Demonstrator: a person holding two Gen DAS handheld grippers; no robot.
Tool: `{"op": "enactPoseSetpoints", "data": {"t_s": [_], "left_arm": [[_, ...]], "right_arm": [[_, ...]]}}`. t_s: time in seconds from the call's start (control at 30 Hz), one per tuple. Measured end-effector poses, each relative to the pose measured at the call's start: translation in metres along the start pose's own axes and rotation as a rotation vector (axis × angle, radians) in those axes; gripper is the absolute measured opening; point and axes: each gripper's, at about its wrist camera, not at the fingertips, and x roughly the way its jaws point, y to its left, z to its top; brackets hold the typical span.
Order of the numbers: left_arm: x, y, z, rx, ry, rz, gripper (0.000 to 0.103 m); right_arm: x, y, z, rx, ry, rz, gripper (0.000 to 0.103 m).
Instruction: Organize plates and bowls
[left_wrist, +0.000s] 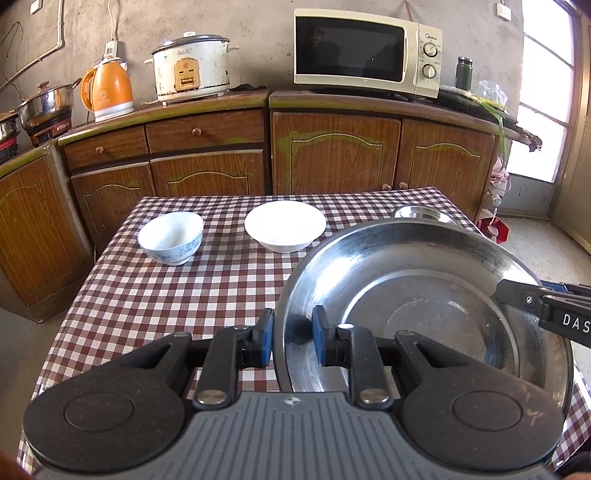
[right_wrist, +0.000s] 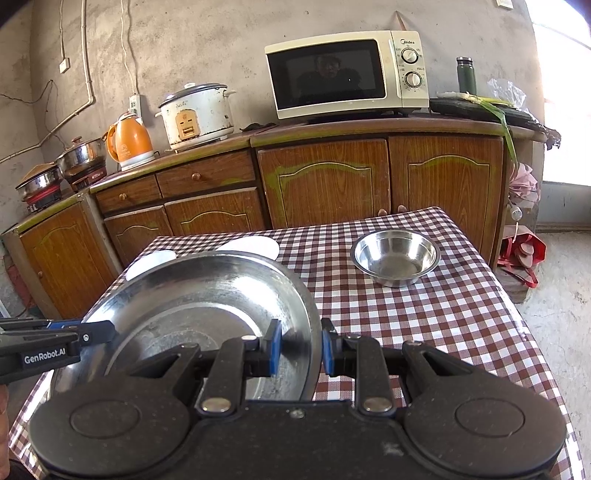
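A wide steel plate (left_wrist: 424, 295) hangs above the checked table (left_wrist: 166, 295), held at both sides. My left gripper (left_wrist: 291, 334) is shut on its left rim, one blue pad on each side of the edge. My right gripper (right_wrist: 300, 345) is shut on the plate's (right_wrist: 199, 295) right rim, and its tip (left_wrist: 532, 299) shows at the right of the left wrist view. A blue-patterned white bowl (left_wrist: 170, 236) and a plain white bowl (left_wrist: 285, 225) stand at the far side. A steel bowl (right_wrist: 396, 260) stands far right, mostly hidden behind the plate in the left wrist view.
Wooden cabinets (left_wrist: 332, 155) run behind the table, carrying a microwave (left_wrist: 365, 51), a rice cooker (left_wrist: 192, 68), an orange kettle (left_wrist: 109, 90) and pots (left_wrist: 46, 103) on burners. A red bag (right_wrist: 522, 253) lies on the floor beside the table's right end.
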Motion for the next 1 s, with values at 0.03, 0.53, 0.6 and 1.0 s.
{"op": "enactPoseSetpoints", "data": {"t_s": [0.03, 0.53, 0.6, 1.0], "left_arm": [[0.000, 0.000, 0.000, 0.000, 0.000, 0.000, 0.023], [-0.008, -0.002, -0.006, 0.005, -0.009, -0.004, 0.023], [-0.009, -0.002, -0.007, 0.006, -0.009, -0.005, 0.023], [-0.011, -0.002, -0.016, 0.007, 0.000, -0.014, 0.023]], "right_arm": [[0.001, 0.000, 0.001, 0.000, 0.000, -0.001, 0.028], [-0.003, 0.001, -0.002, 0.001, 0.000, 0.000, 0.028], [-0.005, 0.002, -0.004, -0.001, -0.001, 0.000, 0.028], [-0.010, 0.003, -0.011, 0.004, 0.005, 0.000, 0.028]]}}
